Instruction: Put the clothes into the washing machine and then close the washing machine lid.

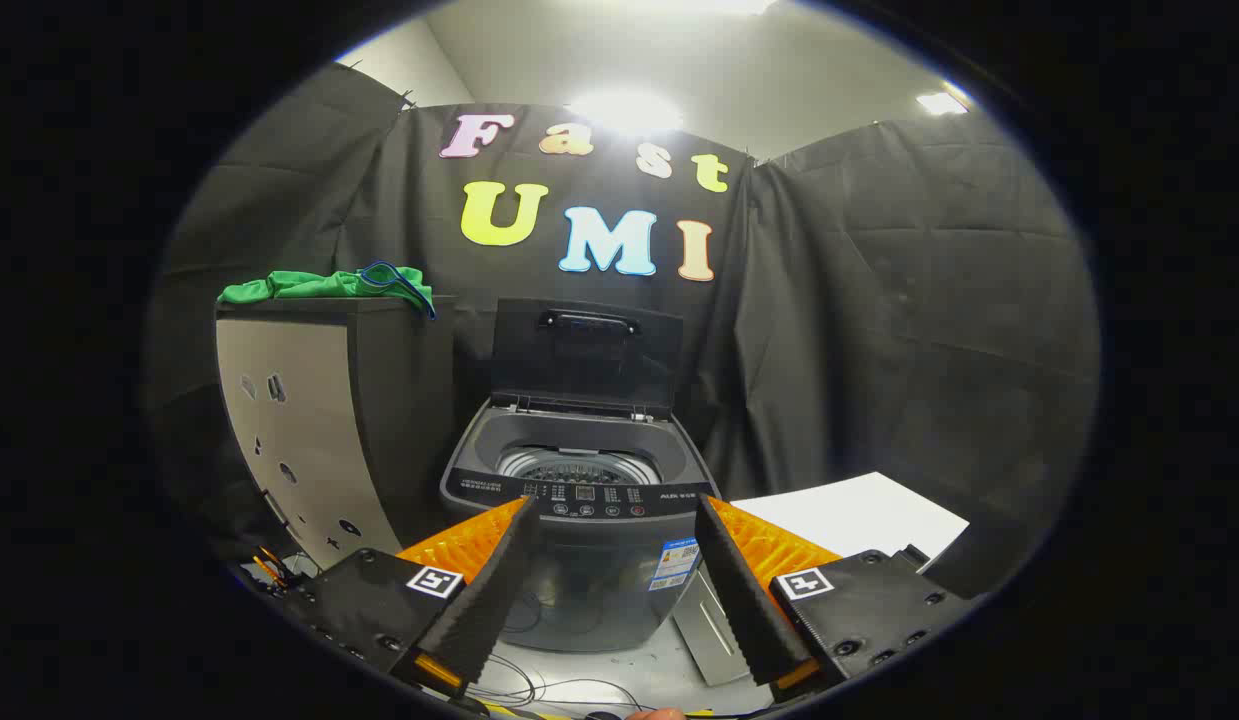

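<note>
While the green clothes [324,284] lay bunched on top of a tall cabinet [309,420] to the left of the washing machine [579,520], the gripper [614,512] hung in front of the machine with its fingers spread wide and nothing between them. Neither finger touched anything; the machine's control panel showed in the gap between the tips. The clothes looked like soft, thin fabric, crumpled into a low heap, with a dark blue loop or trim at the right end drooping over the cabinet's edge. The washing machine was a small dark grey top-loader with rounded corners, and its lid [584,358] stood upright, a bar handle near its upper edge. Inside, the ribbed metal rim of the drum could be seen. Small print ran along the panel, too small to read, and a sticker [676,565] sat on the front, likewise unreadable. The cabinet had a pale side panel with scattered dark cut-outs. A white sheet [859,512] lay to the right of the machine, and thin cables trailed across the floor [619,670] below the fingers.
</note>
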Tool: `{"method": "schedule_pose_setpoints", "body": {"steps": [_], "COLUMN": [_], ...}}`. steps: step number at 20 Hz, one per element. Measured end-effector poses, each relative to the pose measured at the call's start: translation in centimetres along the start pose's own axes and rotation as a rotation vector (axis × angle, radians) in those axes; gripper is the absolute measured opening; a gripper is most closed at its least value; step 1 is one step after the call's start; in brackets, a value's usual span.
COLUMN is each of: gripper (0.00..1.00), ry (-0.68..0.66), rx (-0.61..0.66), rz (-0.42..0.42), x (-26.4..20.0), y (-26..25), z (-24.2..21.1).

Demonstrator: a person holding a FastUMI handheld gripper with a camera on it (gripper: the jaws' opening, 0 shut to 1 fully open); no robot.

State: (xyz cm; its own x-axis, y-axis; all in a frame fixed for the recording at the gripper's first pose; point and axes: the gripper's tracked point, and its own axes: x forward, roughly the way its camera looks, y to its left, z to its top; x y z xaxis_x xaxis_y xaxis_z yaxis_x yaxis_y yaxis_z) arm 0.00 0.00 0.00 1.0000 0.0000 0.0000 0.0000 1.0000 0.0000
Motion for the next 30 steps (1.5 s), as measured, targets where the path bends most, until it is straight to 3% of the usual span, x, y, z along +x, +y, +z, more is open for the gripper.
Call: {"method": "schedule_pose_setpoints", "body": {"steps": [22,25,30], "gripper": [0.98,0.98,0.98], "ry": [0.003,-0.028,-0.196], "rx": [-0.038,-0.026,0.006], "rz": [0.036,0.054,0.135], "x": [1.2,1.3,1.9], "y": [1.4,2.2,6.6], "z": [0.9,3.6,14.2]}}
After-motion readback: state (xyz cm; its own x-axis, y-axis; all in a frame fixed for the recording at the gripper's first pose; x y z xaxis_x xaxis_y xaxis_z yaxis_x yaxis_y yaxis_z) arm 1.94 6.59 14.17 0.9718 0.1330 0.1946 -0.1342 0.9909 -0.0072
